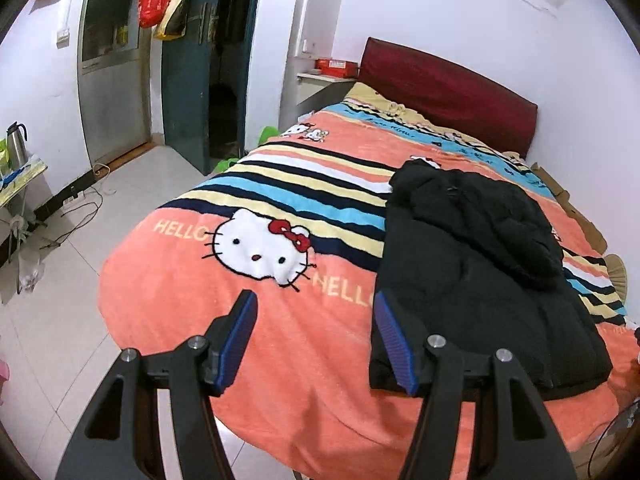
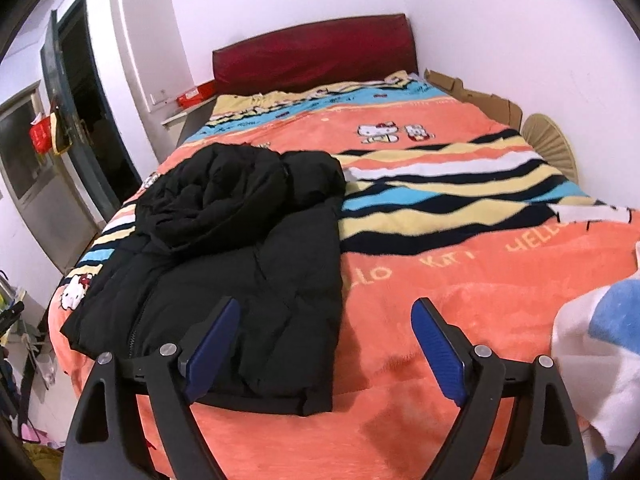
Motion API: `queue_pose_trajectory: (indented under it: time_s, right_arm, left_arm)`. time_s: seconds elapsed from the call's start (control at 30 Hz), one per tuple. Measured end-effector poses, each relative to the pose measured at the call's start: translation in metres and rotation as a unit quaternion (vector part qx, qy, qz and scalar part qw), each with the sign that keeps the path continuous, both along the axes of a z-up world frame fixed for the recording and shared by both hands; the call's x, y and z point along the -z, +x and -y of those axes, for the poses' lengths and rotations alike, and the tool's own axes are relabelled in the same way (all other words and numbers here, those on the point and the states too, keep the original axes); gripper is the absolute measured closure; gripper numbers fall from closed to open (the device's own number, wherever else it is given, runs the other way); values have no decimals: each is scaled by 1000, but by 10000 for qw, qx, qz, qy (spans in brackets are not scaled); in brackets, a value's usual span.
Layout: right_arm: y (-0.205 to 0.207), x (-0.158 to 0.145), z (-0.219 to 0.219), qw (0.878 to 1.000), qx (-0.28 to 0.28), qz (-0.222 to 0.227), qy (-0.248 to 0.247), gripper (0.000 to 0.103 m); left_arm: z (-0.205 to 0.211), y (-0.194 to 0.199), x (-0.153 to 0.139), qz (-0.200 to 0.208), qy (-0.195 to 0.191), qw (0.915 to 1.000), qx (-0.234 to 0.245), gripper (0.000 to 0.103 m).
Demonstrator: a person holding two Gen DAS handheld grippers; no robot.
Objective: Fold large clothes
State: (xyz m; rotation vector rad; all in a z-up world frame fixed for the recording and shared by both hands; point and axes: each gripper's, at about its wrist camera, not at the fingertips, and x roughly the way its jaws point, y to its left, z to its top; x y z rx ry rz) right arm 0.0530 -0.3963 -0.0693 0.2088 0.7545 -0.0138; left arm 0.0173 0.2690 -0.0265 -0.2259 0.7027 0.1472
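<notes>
We find a black padded jacket (image 2: 240, 264) lying on a bed covered by an orange cartoon-print blanket (image 2: 460, 320). The jacket rests near the foot edge of the bed, its hem running along that edge and its collar end pointing toward the dark red headboard (image 2: 316, 52). The body looks doubled over lengthwise, with a zip line visible near its left side in the right wrist view, and a bunched mass of black fabric, sleeve or hood we cannot tell which, is heaped on its upper half.

We note the left gripper (image 1: 316, 340) hovering over the foot of the bed with its jaws apart and nothing between them; the orange blanket shows in the gap, and the jacket's near corner sits just beside its right finger.

We note the right gripper (image 2: 326, 348) with its jaws spread wide above the jacket's hem. The pads press on nothing.

A white and blue cloth (image 2: 600, 340) lies at the right edge of the right wrist view. Flattened cardboard (image 2: 472, 88) lines the bed's far side against the wall.
</notes>
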Motion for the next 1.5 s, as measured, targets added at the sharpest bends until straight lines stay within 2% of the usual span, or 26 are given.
queue_pose_trajectory:
  time_s: [0.27, 0.77, 0.93, 1.1, 1.27, 1.5]
  right_arm:
    - [14, 22, -3, 9994, -65, -326, 61, 14]
    - [30, 49, -11, 9974, -181, -686, 146, 10]
    - [38, 57, -13, 9962, -237, -781, 303, 10]
    - [49, 70, -20, 9940, -339, -987, 323, 10]
    - [60, 84, -20, 9894, -417, -1269, 561, 10]
    - [71, 106, -13, 9762, -489, -1706, 1244, 10]
  left_arm:
    - [27, 21, 22, -349, -73, 9979, 544, 44]
    - [54, 45, 46, -674, -257, 9934, 888, 44]
    - [56, 50, 47, -666, -319, 9924, 980, 44]
    - [46, 72, 54, -723, -896, 9878, 1053, 44]
    - [31, 102, 77, -1003, -1713, 9739, 1097, 44]
    - [20, 111, 110, -1303, -2369, 9575, 1007, 43]
